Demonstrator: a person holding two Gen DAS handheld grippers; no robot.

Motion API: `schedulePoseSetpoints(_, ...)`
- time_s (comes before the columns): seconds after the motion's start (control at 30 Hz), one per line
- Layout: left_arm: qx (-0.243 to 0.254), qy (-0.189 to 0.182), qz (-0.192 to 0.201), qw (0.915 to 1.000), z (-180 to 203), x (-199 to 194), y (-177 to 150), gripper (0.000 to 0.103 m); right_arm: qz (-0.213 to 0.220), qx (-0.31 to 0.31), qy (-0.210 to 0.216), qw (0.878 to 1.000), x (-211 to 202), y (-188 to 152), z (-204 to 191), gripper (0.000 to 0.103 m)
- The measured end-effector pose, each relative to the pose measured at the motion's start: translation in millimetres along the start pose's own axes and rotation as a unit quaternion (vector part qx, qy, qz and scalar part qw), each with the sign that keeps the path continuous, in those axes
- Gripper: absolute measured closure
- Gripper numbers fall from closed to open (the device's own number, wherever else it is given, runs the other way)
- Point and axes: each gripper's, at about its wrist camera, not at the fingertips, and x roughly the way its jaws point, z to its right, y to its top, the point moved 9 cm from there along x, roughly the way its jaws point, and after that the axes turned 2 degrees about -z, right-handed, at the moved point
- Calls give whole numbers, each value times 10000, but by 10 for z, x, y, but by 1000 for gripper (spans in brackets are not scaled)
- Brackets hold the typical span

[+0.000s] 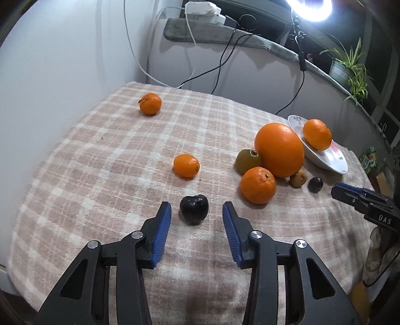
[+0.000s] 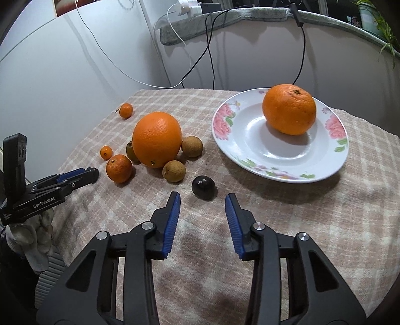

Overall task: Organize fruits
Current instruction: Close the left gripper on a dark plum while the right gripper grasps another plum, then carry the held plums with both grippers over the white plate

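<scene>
My left gripper [image 1: 197, 208] is open, its blue pads on either side of a dark plum [image 1: 194, 209] lying on the checked cloth. My right gripper [image 2: 202, 198] is open just short of a second dark plum [image 2: 203, 187]. A white flowered plate [image 2: 252, 160] holds one orange [image 2: 289, 109]. A large orange [image 2: 157, 138] sits left of the plate with a smaller orange [image 2: 119, 168], a greenish kiwi [image 1: 247, 161] and two brown fruits [image 2: 174, 171] around it. Small mandarins [image 1: 186, 165] [image 1: 150, 103] lie apart on the cloth.
The table [image 1: 100, 155] stands against a white wall at left and back. Cables [image 1: 222, 62] hang behind it. A potted plant [image 1: 350, 67] and ring light [image 1: 310, 7] stand at the back right. The table's right edge drops off beyond the plate.
</scene>
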Motion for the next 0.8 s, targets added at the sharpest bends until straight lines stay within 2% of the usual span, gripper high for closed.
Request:
schedulePoseSetpoints(0.2, -44, -83, -78, 9999, 9, 85, -8, 64, -69, 8, 10, 10000, 94, 26, -5, 65)
schedulePoseSetpoints(0.8, -99, -80, -121, 9998, -31, 136, -7, 80, -374, -51, -121, 9992, 345, 35, -11, 76)
